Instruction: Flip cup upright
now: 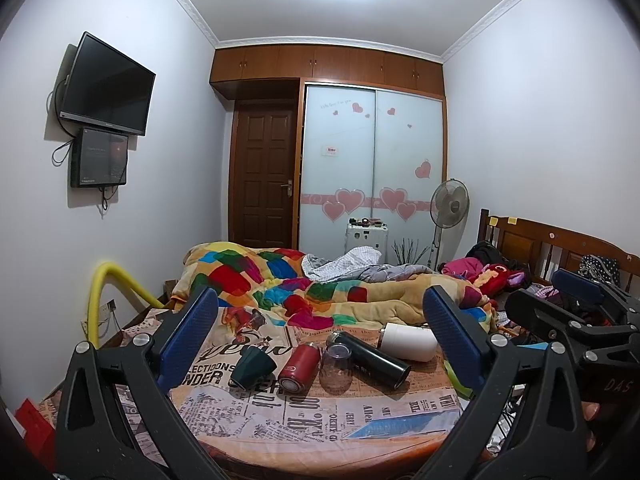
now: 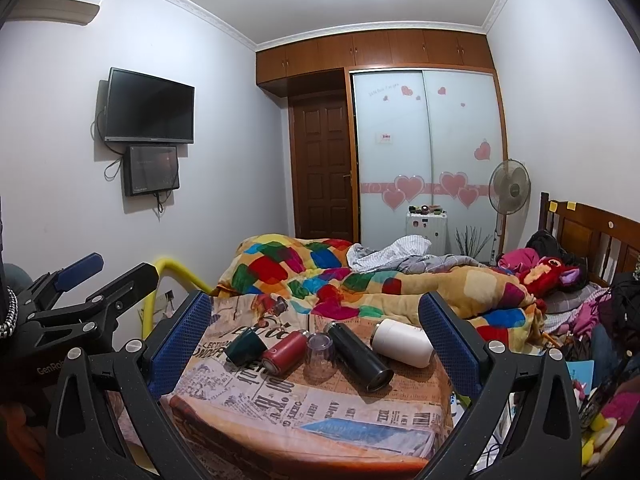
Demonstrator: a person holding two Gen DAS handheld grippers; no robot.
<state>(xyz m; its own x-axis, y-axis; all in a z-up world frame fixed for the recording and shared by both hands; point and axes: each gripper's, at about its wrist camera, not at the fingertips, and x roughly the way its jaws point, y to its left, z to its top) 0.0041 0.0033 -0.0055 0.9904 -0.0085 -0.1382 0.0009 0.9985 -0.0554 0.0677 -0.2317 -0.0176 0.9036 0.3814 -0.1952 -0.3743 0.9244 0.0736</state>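
Several cups lie or stand on a newspaper-print sheet on the bed. A dark green cup (image 1: 253,369) (image 2: 245,345) lies on its side at the left. A red flask (image 1: 299,367) (image 2: 284,351) lies beside it. A clear cup (image 1: 337,367) (image 2: 321,355) stands upside down. A black flask (image 1: 370,358) (image 2: 359,355) and a white cup (image 1: 408,342) (image 2: 403,343) lie on their sides. My left gripper (image 1: 320,340) and right gripper (image 2: 316,340) are both open and empty, held back from the cups.
A colourful quilt (image 1: 320,288) is bunched behind the cups. Clothes and toys (image 2: 560,276) pile at the right by the wooden headboard (image 2: 592,232). A yellow rail (image 1: 108,280) stands at the bed's left. The right gripper (image 1: 568,312) shows in the left wrist view.
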